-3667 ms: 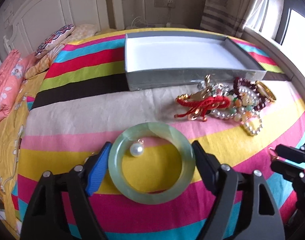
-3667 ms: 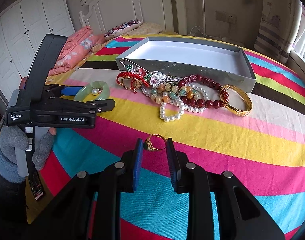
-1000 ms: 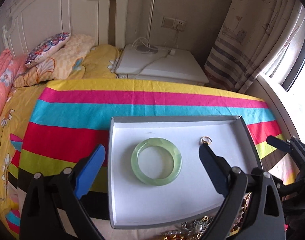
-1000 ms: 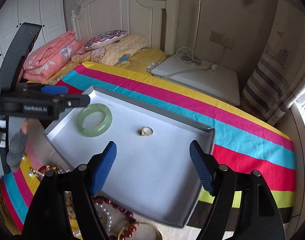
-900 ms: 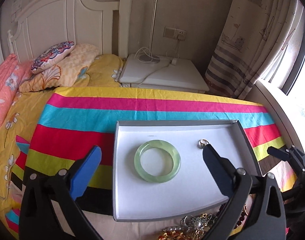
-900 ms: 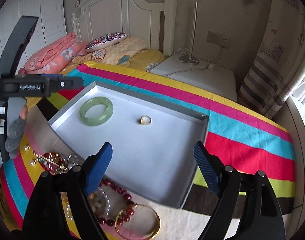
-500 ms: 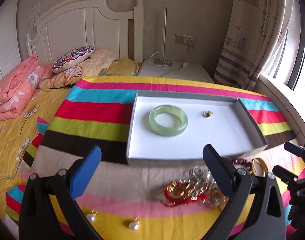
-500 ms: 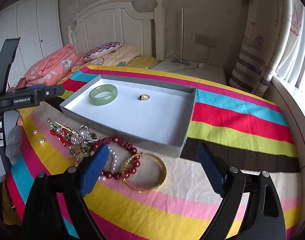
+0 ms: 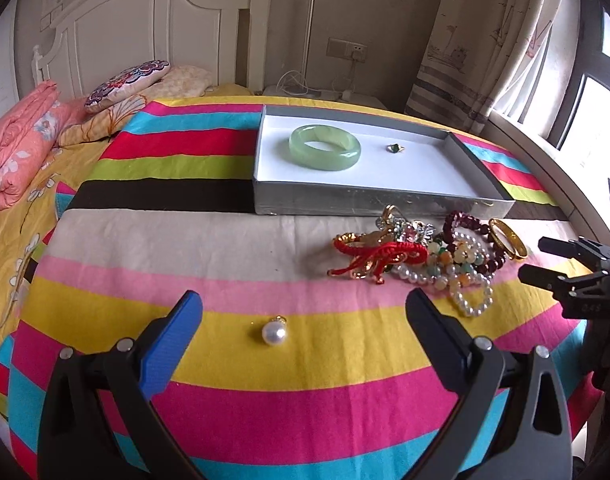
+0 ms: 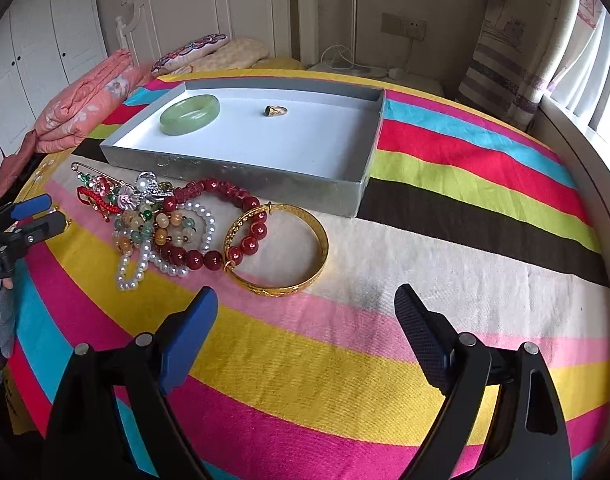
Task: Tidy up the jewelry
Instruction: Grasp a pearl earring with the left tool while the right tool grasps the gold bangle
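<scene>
A home bedroom. A bed with a white panelled headboard [image 9: 153,28] carries a brightly striped bedspread [image 9: 185,152], a patterned pillow [image 9: 127,84] and a folded pink quilt [image 9: 17,140] near the head end. White wardrobe doors [image 10: 37,40] stand along one wall, a patterned curtain [image 9: 485,40] hangs beside a window [image 9: 601,108], and a wall socket [image 9: 347,47] sits above a white bedside cabinet [image 10: 369,70] with trailing cables.

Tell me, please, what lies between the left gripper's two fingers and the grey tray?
In the left wrist view, a pearl earring lies just ahead of the open left gripper; beyond it only bare striped cloth reaches the tray.
</scene>
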